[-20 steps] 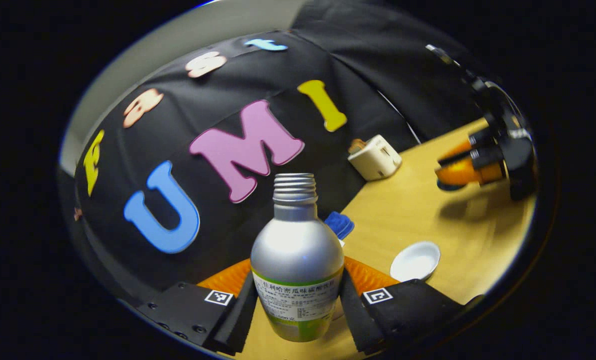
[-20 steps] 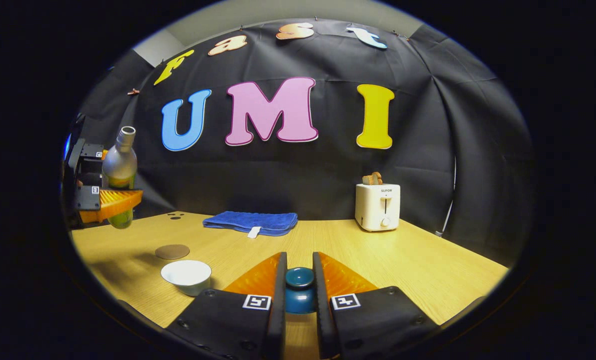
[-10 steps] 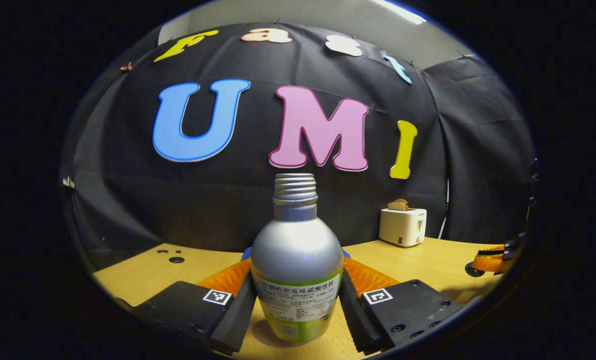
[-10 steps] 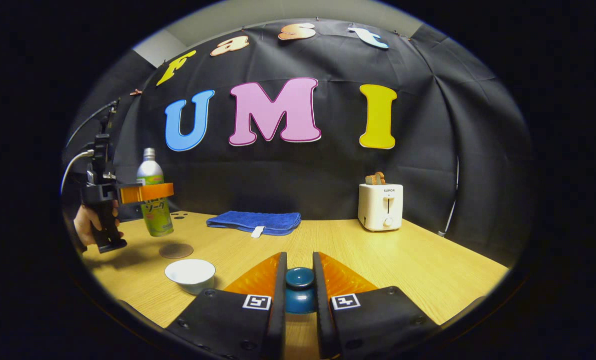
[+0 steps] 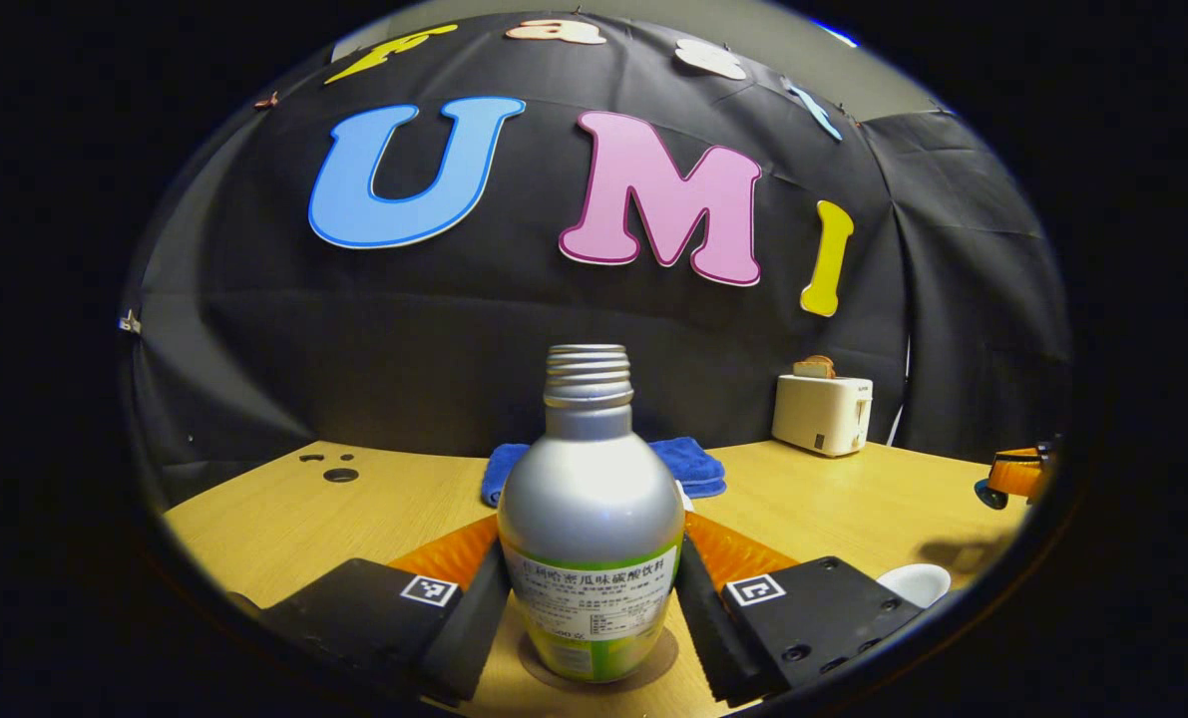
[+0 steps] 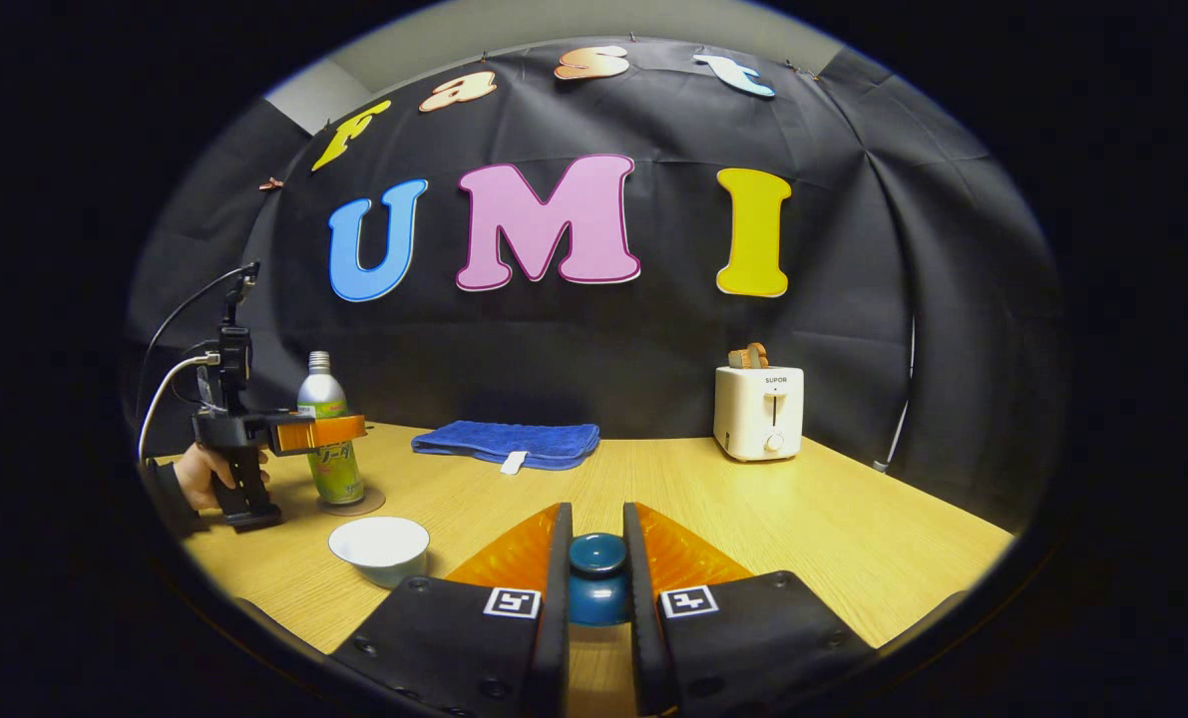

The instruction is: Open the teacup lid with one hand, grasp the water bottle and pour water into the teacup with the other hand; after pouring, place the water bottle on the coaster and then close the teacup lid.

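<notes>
A silver water bottle (image 5: 591,499) with a green label and no cap stands upright on the round brown coaster (image 5: 653,660). My left gripper (image 5: 591,598) is shut on its body; in the right gripper view the same bottle (image 6: 332,439) rests on the coaster (image 6: 369,499) at the left, held by that gripper (image 6: 319,432) and a hand (image 6: 199,474). The white teacup (image 6: 379,548) sits uncovered in front of the coaster, and its rim (image 5: 915,583) shows low right in the left gripper view. My right gripper (image 6: 596,583) is shut on the blue teacup lid (image 6: 596,553) by its knob, above the table.
A folded blue cloth (image 6: 504,444) lies at the back of the wooden table (image 6: 833,529). A white toaster (image 6: 761,411) with bread in it stands at the back right. Small dark holes (image 5: 339,475) mark the table's far left corner.
My left gripper righted the bottle from a tilt, carried it down and set it on the coaster. My right gripper with the lid has stayed still.
</notes>
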`<state>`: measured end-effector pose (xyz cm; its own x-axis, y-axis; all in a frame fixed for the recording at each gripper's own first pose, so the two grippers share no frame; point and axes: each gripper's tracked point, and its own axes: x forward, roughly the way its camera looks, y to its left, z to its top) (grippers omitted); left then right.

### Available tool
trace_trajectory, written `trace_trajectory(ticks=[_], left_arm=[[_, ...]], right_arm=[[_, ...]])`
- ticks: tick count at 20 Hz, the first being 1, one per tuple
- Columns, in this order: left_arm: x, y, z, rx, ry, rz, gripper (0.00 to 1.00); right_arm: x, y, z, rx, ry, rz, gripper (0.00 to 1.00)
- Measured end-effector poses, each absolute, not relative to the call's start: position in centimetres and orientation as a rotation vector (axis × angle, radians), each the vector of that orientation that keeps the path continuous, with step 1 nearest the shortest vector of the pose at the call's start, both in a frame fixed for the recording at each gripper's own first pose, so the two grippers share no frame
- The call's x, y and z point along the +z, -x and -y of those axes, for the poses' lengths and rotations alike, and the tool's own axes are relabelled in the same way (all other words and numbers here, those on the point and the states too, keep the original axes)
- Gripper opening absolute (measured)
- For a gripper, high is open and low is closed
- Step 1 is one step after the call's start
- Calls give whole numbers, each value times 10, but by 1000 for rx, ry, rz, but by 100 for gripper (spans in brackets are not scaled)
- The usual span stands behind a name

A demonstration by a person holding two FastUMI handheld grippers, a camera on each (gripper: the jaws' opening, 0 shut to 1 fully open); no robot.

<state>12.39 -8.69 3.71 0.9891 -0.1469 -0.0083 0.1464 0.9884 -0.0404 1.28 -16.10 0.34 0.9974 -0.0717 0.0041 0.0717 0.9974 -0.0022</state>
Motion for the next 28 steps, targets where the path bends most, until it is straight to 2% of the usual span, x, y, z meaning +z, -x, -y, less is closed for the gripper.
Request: trace_trajectory(ticks=[3, 6, 11, 18, 24, 28], left_arm=[[39, -122, 88, -146, 38, -12, 83], [42, -111, 89, -157, 36, -14, 96], [51, -57, 99, -212, -22, -21, 96], [36, 13, 76, -143, -25, -6, 94], [26, 29, 49, -77, -11, 10, 94], [26, 22, 35, -23, -6, 7, 94]], right_arm=[[4, -13, 161, -72, 2, 4, 29], [3, -13, 161, -72, 2, 4, 29], [3, -13, 161, -72, 2, 4, 29], [3, -12, 163, -86, 2, 5, 29], [4, -10, 154, -92, 2, 5, 29], [6, -13, 111, -20, -43, 8, 29]])
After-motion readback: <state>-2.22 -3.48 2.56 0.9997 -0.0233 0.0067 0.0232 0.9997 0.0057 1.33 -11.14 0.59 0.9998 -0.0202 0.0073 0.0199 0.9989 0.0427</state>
